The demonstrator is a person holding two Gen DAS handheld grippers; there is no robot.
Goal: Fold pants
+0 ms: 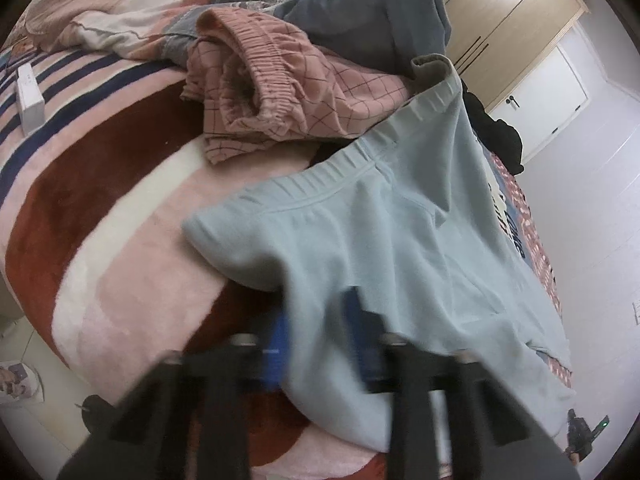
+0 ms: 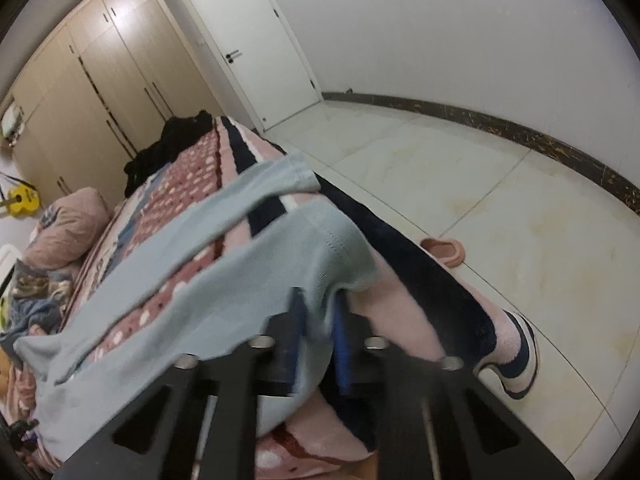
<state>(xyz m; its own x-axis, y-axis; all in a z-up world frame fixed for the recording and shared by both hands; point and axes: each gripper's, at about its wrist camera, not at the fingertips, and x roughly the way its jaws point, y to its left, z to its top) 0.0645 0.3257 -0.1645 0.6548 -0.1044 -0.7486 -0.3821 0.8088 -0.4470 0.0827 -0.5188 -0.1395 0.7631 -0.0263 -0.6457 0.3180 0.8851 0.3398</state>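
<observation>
Light blue pants (image 1: 400, 232) lie on the striped bed blanket (image 1: 120, 208), waistband toward the far side. My left gripper (image 1: 318, 320) is shut on the pants near the hip, cloth bunched between its blue pads. In the right wrist view the pants' legs (image 2: 192, 264) stretch across the bed toward the edge. My right gripper (image 2: 320, 312) is shut on the cuff end of one leg (image 2: 340, 248); the other leg's cuff (image 2: 296, 178) lies farther along the bed edge.
Pink checked pants (image 1: 288, 104) and a grey-blue garment (image 1: 372, 16) are heaped behind the blue pants. A white box (image 1: 30, 100) lies at the left. A black garment (image 2: 168, 148), a pillow (image 2: 68, 224), wardrobe (image 2: 100, 80), door (image 2: 256, 44), tiled floor (image 2: 500, 200) and slipper (image 2: 444, 250) show.
</observation>
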